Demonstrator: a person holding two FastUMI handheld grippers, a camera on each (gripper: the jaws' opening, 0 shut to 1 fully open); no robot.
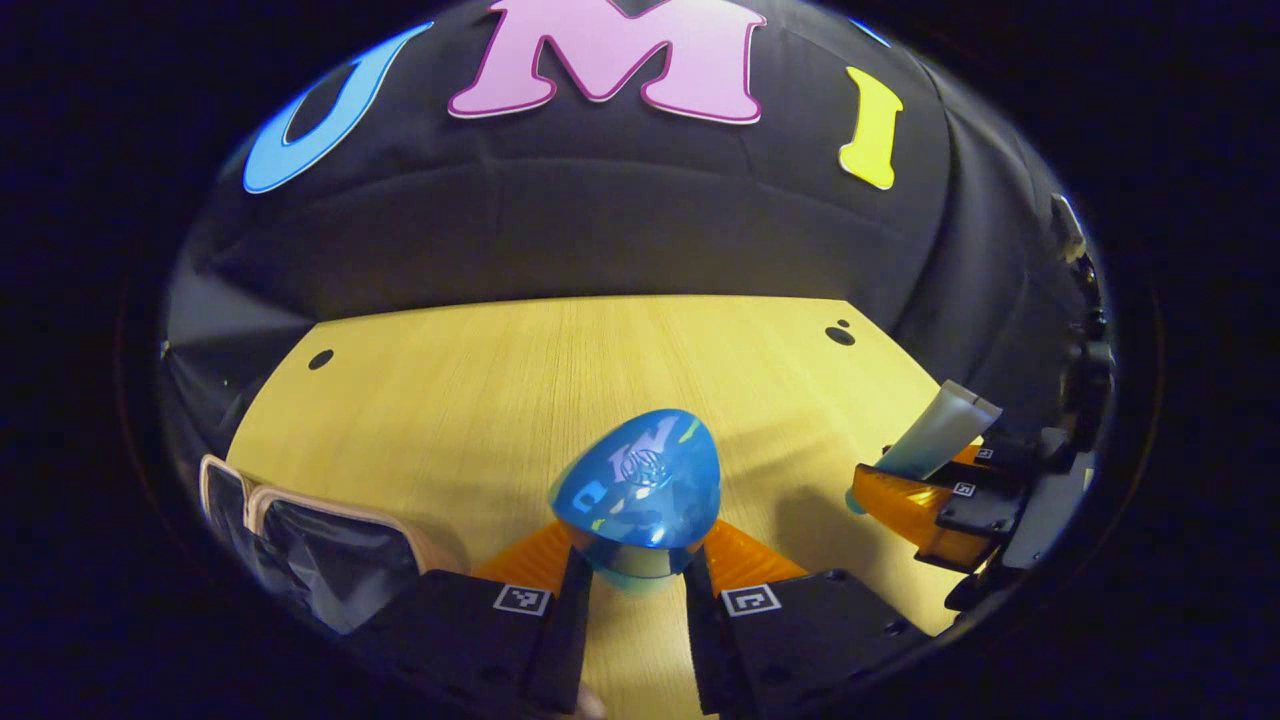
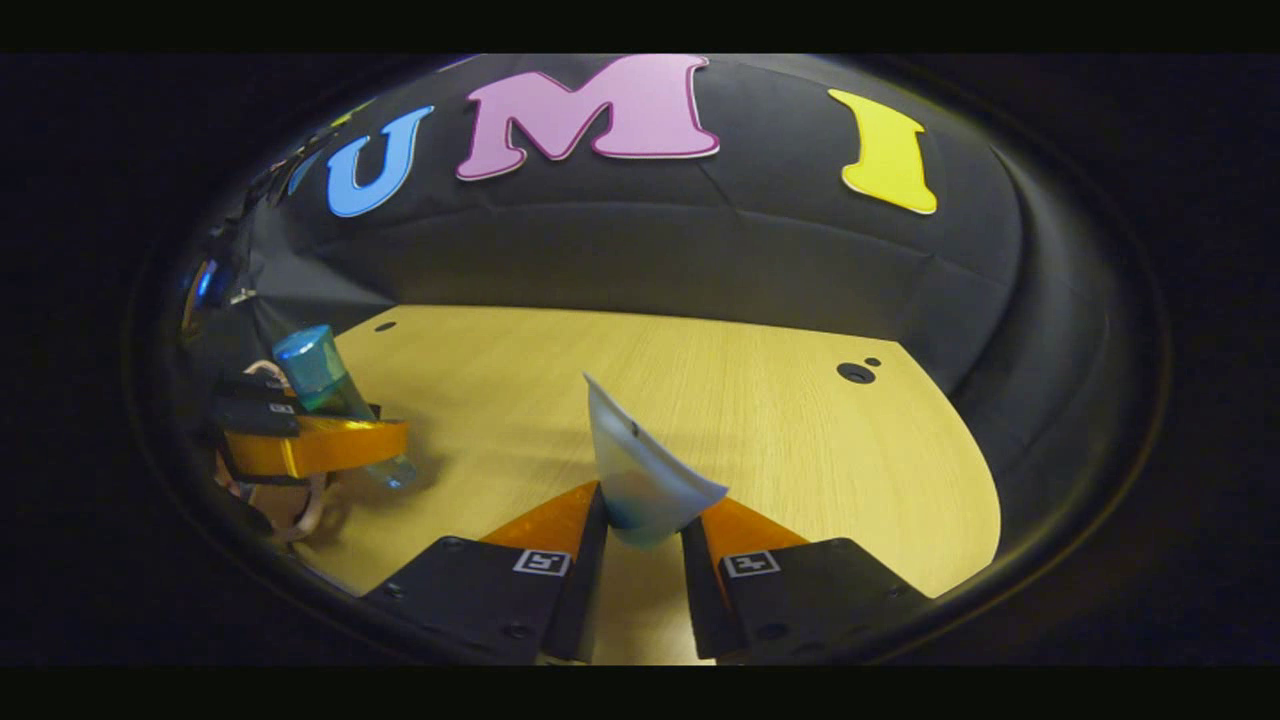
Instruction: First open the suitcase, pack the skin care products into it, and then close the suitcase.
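Above the middle of the wooden worktop (image 1: 480,400), the left gripper (image 1: 633,575) has its fingers pinching a blue translucent bottle (image 1: 640,490), cap end pointing away from the camera. In the right gripper view, the right gripper (image 2: 645,545) has its fingers pinching a pale, flat-ended tube (image 2: 640,470), which stands up and leans a little; this tube also shows in the left gripper view toward the worktop's right edge. Both skin care products look lifted clear of the surface. The suitcase (image 1: 300,530) lies open at the near left corner, its dark lining exposed; whether anything is in it cannot be told. To pack well, I judge each item should be carried low over the rim, laid flat on the lining and released only once resting, one hand at a time so the grippers don't collide.
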